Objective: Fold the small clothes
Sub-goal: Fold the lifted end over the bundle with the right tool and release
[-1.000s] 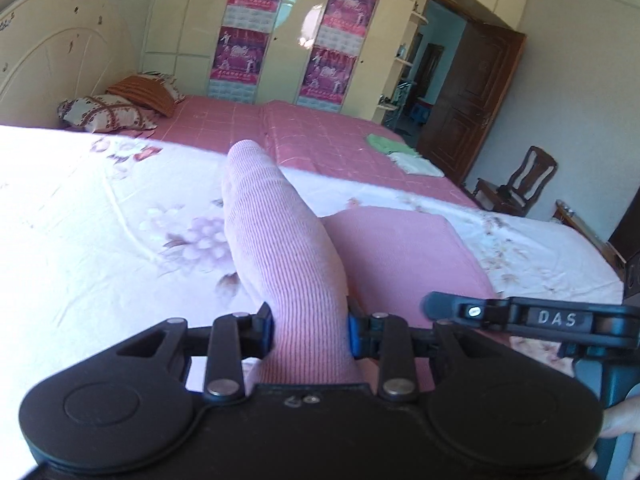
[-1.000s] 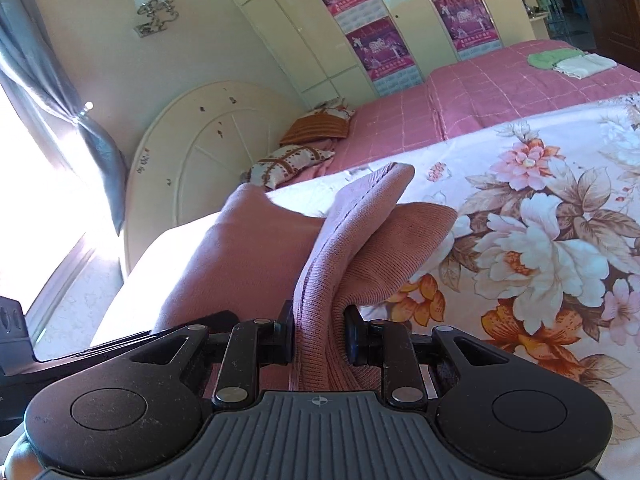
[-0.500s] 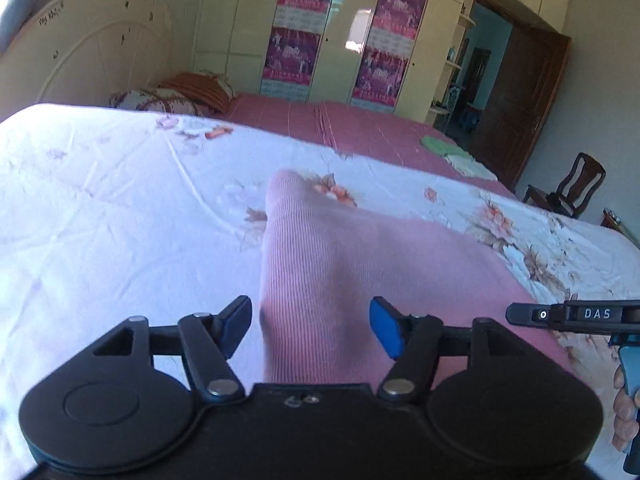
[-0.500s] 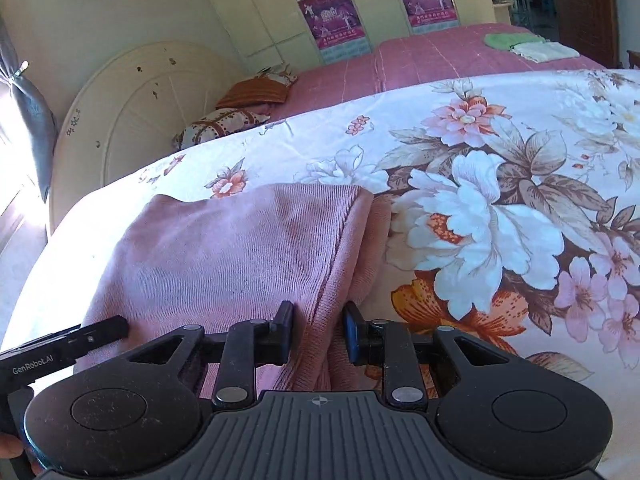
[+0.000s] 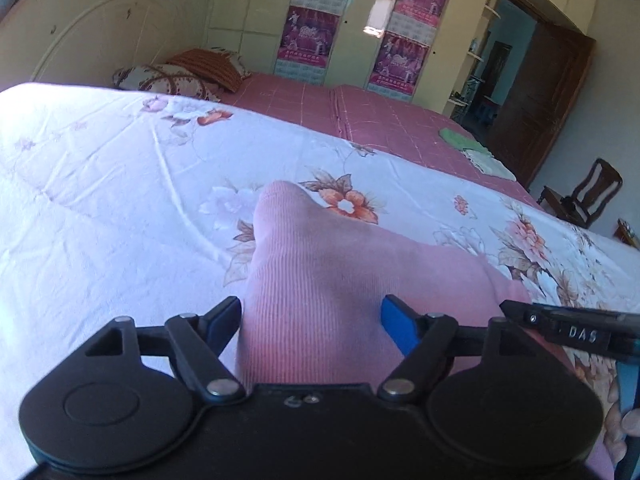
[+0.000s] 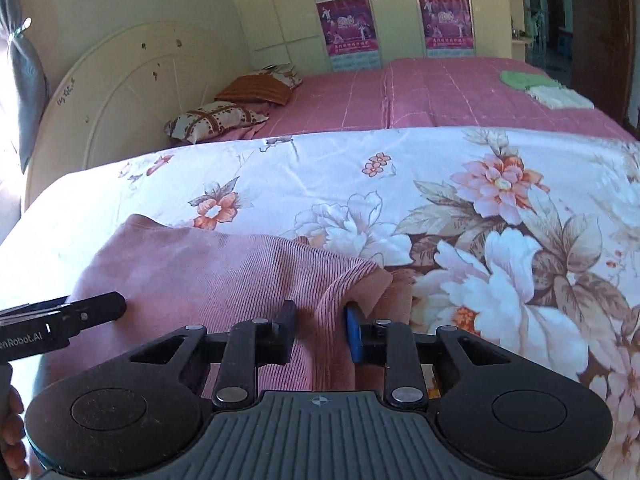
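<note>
A: Start close in. What is each tool doing?

B: The left gripper [image 5: 311, 316] has its fingers spread wide, one on each side of the pink knit garment [image 5: 340, 280], pinching nothing. The right gripper [image 6: 320, 320] is narrower; a ridge of the same cloth stands between its fingers. From here I would call that a grip, or one just being let go.

A: And the garment itself?

B: It lies folded on the floral bedspread [image 5: 120, 208], right in front of both tools, at the near edge of the bed.

A: How would you finish this step well?

B: I judge the fold is laid and release is the job. Open the right fingers fully before drawing back, and pull straight away and low, so no rib catches and drags the top layer. The left one can lift clear without touching the cloth.

A: What does one camera give that the other lacks?

B: The right view shows the folded edge with a second layer peeking out beneath near its right finger; the left view shows only a smooth hump. Farther off, the left view alone takes in the wooden chair [image 5: 580, 196] and the door [image 5: 536, 104]. Both see the pillows [image 6: 218, 118] and the folded towels [image 6: 556, 96] on the far pink bed.
</note>
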